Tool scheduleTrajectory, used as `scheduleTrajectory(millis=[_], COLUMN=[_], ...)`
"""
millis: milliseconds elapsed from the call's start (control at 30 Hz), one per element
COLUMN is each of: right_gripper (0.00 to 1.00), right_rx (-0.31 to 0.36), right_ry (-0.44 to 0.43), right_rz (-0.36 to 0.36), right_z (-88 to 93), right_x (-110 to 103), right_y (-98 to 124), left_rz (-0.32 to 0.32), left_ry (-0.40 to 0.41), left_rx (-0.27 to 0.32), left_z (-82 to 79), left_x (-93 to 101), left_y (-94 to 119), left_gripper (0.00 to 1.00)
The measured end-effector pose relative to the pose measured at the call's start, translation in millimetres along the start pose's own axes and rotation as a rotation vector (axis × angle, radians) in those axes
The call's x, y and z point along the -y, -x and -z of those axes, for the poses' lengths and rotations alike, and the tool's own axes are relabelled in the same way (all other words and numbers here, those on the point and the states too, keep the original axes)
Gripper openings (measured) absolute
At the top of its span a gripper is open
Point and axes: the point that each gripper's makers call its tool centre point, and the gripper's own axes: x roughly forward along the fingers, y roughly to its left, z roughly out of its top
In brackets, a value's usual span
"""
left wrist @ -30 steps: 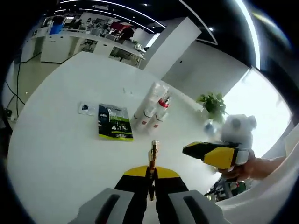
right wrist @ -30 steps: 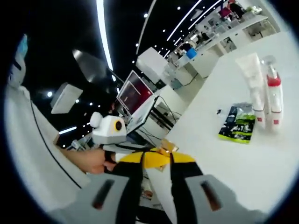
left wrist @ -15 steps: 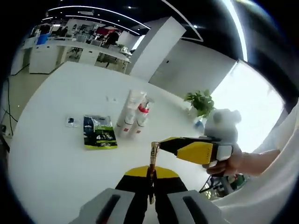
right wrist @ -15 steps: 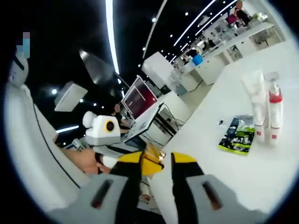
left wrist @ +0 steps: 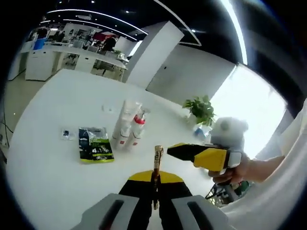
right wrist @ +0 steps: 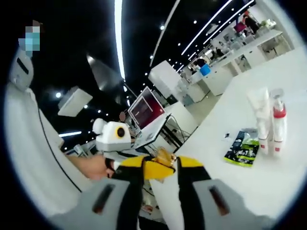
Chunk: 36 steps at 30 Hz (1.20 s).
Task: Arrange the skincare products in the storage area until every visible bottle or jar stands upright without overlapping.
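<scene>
Several white tubes (left wrist: 123,123) and a spray bottle with a red collar (left wrist: 138,125) lie side by side on the white table (left wrist: 53,177). A green and black packet (left wrist: 95,146) lies flat to their left. My left gripper (left wrist: 156,152) is shut on a thin gold-tipped object (left wrist: 157,152) held above the table. My right gripper (left wrist: 172,150) hovers close to its right, pointing left. In the right gripper view, the right gripper (right wrist: 159,164) stands open. The left gripper (right wrist: 152,167) reaches in between its jaws. The tubes (right wrist: 259,115), spray bottle (right wrist: 278,125) and packet (right wrist: 242,149) lie far right.
A small pale sachet (left wrist: 66,134) lies left of the packet. A potted plant (left wrist: 199,108) stands past the table's far edge. A person's hand (left wrist: 235,170) holds the right gripper. A screen with a red picture (right wrist: 142,101) and office desks (left wrist: 57,60) lie beyond the table.
Both views have shifted with the hands. My right gripper has moved left, closer to the left gripper's tip. The products on the table have not moved.
</scene>
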Motion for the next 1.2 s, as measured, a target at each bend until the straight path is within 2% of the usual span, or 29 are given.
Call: scheduleTrajectory(millis=[100,167,433,533,733,800,900,933,967,1000,1033,1100,1200], right_gripper=[0.27,0.27,0.25,0.25,0.24,0.22,0.16,0.13,0.11,0.12,0.11,0.11,0.08], right_rx=[-0.039,-0.058,-0.075,-0.068,-0.076,-0.081,-0.067,-0.061,-0.062,-0.061,-0.059,-0.054,-0.06], right_ry=[0.042,0.074,0.107,0.116,0.122,0.107,0.087,0.081,0.072,0.074,0.087,0.086,0.084], right_rz=[0.008,0.017,0.012,0.011,0.002,-0.003,-0.031,-0.04,-0.064,-0.071,-0.066,-0.082,-0.085], right_z=[6.6,9.2,10.9,9.0,10.6,12.6,10.2,8.9,8.7,8.4,8.0,6.9,8.5], right_x=[0,1,-2,-4,-7,-8,-14,-16,-19,-22,-22,-26,-28], right_y=[2,3,2,3,4,4,9,10,12,14,14,14,14], left_rz=[0.006,0.033,0.122,0.101,0.122,0.177,0.265,0.278,0.331,0.352,0.369,0.356,0.392], left_ry=[-0.001,0.001,-0.018,-0.017,-0.02,-0.03,0.016,0.021,0.035,0.052,0.058,0.052,0.069], left_rx=[-0.011,-0.01,-0.012,-0.026,-0.025,-0.028,-0.045,-0.036,-0.035,-0.031,-0.028,-0.039,-0.053], left_z=[4.6,5.8,9.2,12.4,12.1,12.0,13.2,11.5,11.0,10.2,9.8,12.5,15.1], left_x=[-0.2,5.0,22.8,17.5,19.4,27.5,38.9,39.9,46.9,49.9,52.9,51.1,58.3], left_y=[-2,-2,-6,-7,-5,-3,1,2,6,7,7,6,7], left_gripper=[0.02,0.02,0.02,0.02,0.02,0.02,0.02,0.02,0.02,0.02,0.02,0.02,0.02])
